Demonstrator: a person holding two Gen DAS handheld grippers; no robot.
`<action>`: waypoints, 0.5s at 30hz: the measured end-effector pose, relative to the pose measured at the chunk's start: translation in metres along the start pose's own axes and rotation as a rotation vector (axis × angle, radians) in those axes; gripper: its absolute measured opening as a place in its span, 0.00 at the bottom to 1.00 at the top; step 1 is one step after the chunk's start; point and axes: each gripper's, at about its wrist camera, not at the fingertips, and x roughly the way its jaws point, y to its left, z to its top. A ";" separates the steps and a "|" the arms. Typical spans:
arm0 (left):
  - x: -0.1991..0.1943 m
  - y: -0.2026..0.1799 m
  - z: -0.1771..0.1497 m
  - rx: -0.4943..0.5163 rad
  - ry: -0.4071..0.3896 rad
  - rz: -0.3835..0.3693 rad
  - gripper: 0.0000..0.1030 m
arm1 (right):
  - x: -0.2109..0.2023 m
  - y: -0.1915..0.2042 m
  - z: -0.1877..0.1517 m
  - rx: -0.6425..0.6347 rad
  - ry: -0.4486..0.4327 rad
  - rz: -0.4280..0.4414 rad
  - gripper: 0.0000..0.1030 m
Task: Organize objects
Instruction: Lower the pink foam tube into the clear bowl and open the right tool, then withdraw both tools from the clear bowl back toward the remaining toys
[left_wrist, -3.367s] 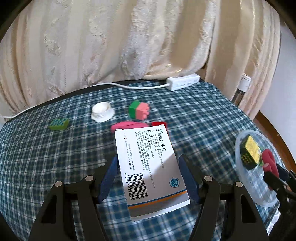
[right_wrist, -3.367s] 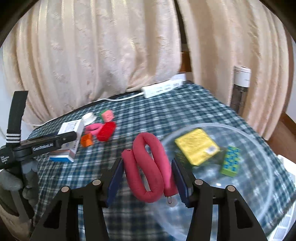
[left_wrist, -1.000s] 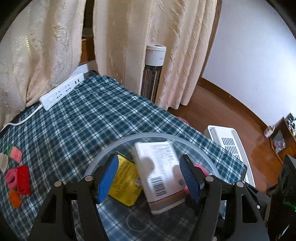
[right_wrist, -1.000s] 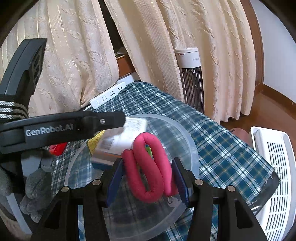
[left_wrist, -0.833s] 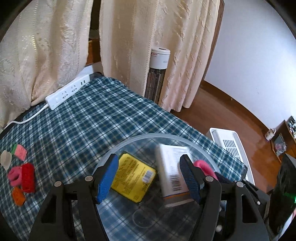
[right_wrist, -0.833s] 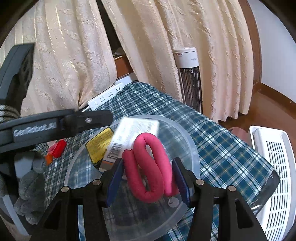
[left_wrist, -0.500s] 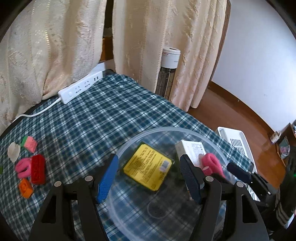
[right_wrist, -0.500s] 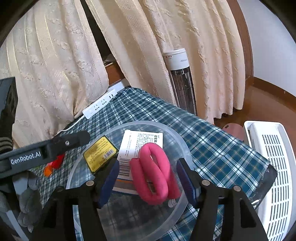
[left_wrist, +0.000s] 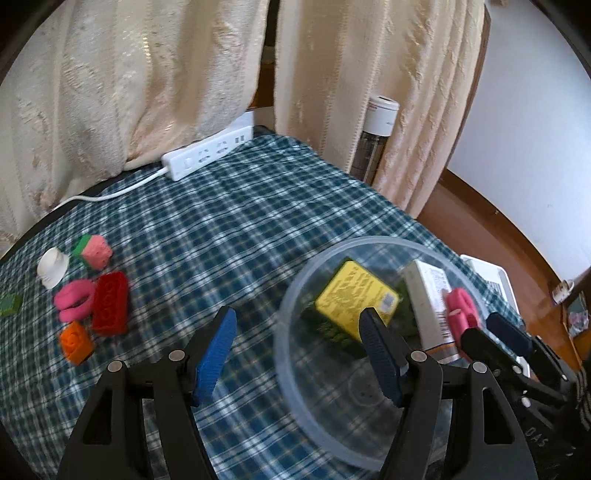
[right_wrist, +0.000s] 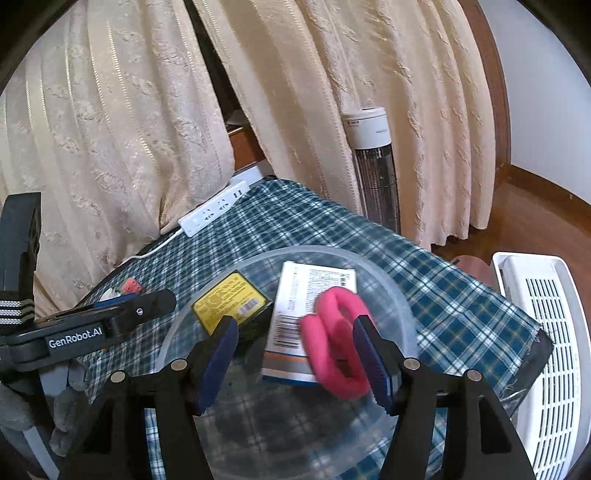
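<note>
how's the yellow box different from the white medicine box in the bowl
The yellow box is squarish with a dark green side and lies flat at the left of the clear bowl. The white medicine box is longer, with a barcode and orange-blue stripes, and has the pink looped toy partly on it. Both are cartons inside the bowl.

I see cream curtains (right_wrist: 129, 147), a white power strip (left_wrist: 208, 155), a tower heater (right_wrist: 375, 166) and a white crate (right_wrist: 543, 325).
</note>
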 end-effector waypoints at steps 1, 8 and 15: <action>0.000 0.003 -0.001 -0.004 0.001 0.004 0.69 | 0.000 0.002 0.000 -0.002 0.001 0.002 0.66; -0.006 0.031 -0.009 -0.036 0.000 0.039 0.69 | 0.001 0.020 -0.001 -0.021 0.009 0.023 0.67; -0.011 0.060 -0.020 -0.062 -0.002 0.096 0.69 | 0.007 0.045 -0.003 -0.059 0.026 0.048 0.67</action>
